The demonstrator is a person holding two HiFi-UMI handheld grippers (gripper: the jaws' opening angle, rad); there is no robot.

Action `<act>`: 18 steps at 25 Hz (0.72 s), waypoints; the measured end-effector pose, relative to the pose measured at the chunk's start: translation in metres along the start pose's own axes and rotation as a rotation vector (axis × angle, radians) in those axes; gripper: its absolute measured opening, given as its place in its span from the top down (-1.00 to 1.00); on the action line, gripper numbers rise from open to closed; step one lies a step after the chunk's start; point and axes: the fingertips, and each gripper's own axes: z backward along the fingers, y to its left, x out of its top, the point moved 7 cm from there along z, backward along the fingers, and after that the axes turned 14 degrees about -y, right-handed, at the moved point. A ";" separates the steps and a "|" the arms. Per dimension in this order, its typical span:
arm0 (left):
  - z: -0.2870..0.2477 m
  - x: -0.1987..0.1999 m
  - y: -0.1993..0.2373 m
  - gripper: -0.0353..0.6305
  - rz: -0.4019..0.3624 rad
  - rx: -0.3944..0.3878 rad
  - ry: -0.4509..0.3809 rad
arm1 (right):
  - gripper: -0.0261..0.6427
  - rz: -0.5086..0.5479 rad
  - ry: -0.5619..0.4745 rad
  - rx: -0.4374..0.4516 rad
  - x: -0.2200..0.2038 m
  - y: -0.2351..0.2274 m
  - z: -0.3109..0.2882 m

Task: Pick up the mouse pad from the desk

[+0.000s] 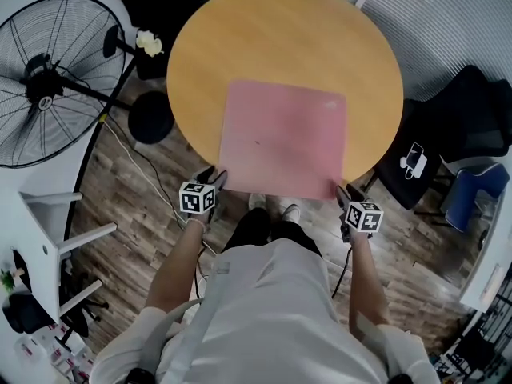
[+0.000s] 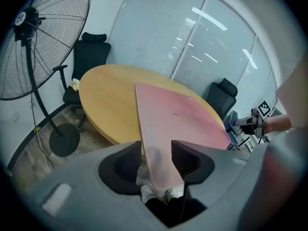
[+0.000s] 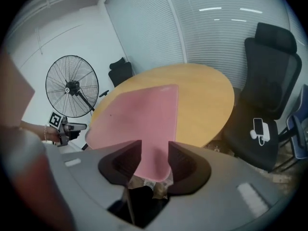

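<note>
A square pink mouse pad (image 1: 284, 138) lies flat on the round wooden table (image 1: 280, 30), its near edge hanging over the table's rim. My left gripper (image 1: 214, 176) is at the pad's near left corner, and in the left gripper view (image 2: 156, 154) that corner (image 2: 161, 170) lies between the jaws, which stand apart without pressing on it. At the near right corner is my right gripper (image 1: 342, 192). In the right gripper view (image 3: 154, 155) the pad's corner (image 3: 153, 165) also sits between spread jaws.
A large black standing fan (image 1: 48, 78) is left of the table, its round base (image 1: 150, 117) near the rim. A black office chair (image 1: 448, 126) with a phone (image 1: 414, 160) on its seat stands to the right. White shelving (image 1: 48, 230) is at the near left.
</note>
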 end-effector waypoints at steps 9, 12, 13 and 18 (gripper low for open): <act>-0.009 -0.015 0.009 0.23 0.090 -0.007 0.050 | 0.19 -0.154 0.078 -0.018 -0.031 -0.028 -0.016; -0.009 -0.015 0.010 0.23 0.111 -0.014 0.051 | 0.16 -0.206 0.102 -0.020 -0.040 -0.035 -0.020; -0.009 -0.015 0.010 0.23 0.114 -0.017 0.054 | 0.16 -0.226 0.109 -0.015 -0.044 -0.037 -0.022; -0.009 -0.015 0.009 0.23 0.122 -0.021 0.065 | 0.16 -0.310 0.137 0.025 -0.058 -0.038 -0.031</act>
